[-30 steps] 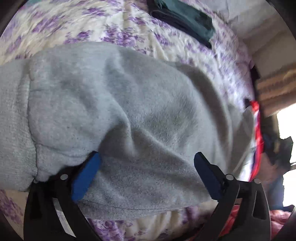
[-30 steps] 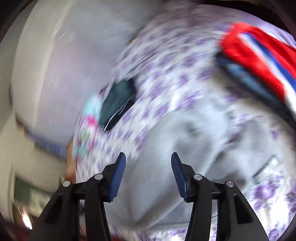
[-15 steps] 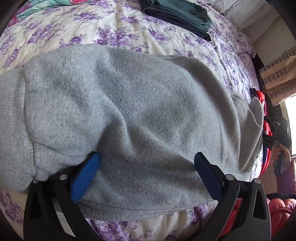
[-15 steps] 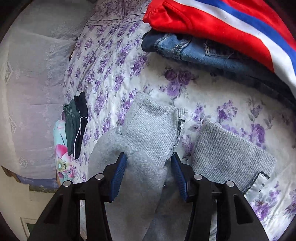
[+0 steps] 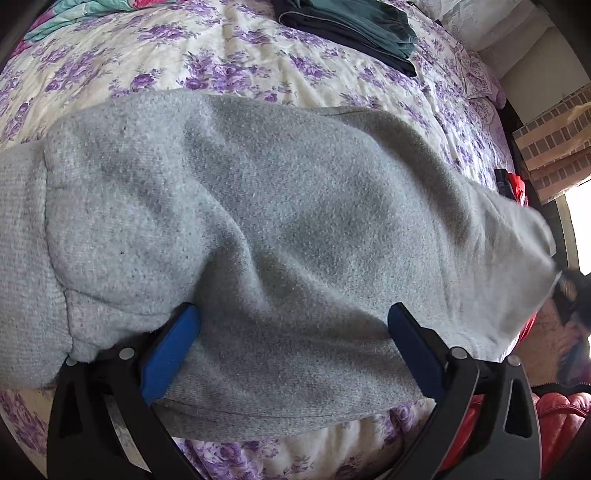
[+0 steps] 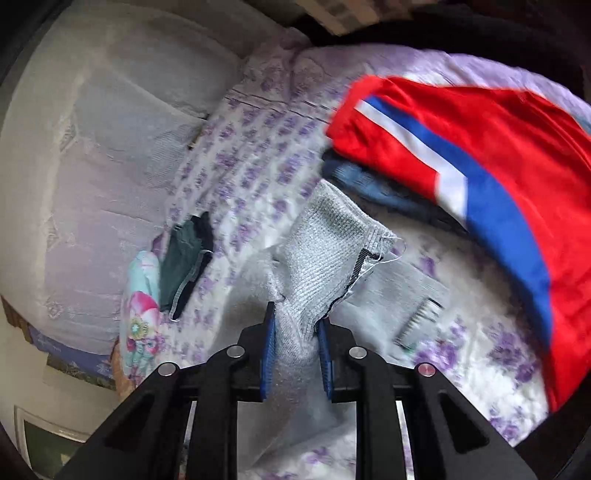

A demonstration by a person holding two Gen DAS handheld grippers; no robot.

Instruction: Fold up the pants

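Grey sweatpants (image 5: 258, 221) lie across the flowered bedspread (image 5: 258, 77) and fill the left wrist view. My left gripper (image 5: 291, 332) is open, its blue fingers wide apart over the near edge of the fabric. In the right wrist view my right gripper (image 6: 295, 354) is shut on one grey pant leg just below its ribbed cuff (image 6: 328, 243), lifting it. The other cuff (image 6: 410, 291) lies flat on the bed to the right.
A folded dark green garment (image 5: 351, 26) lies at the far side of the bed, also in the right wrist view (image 6: 184, 254). A red, white and blue garment (image 6: 480, 166) sits on folded jeans (image 6: 369, 184). A pale padded headboard (image 6: 92, 147) stands on the left.
My right gripper has closed on the pant leg near the cuff and raised it. My left gripper has stayed open over the pants.
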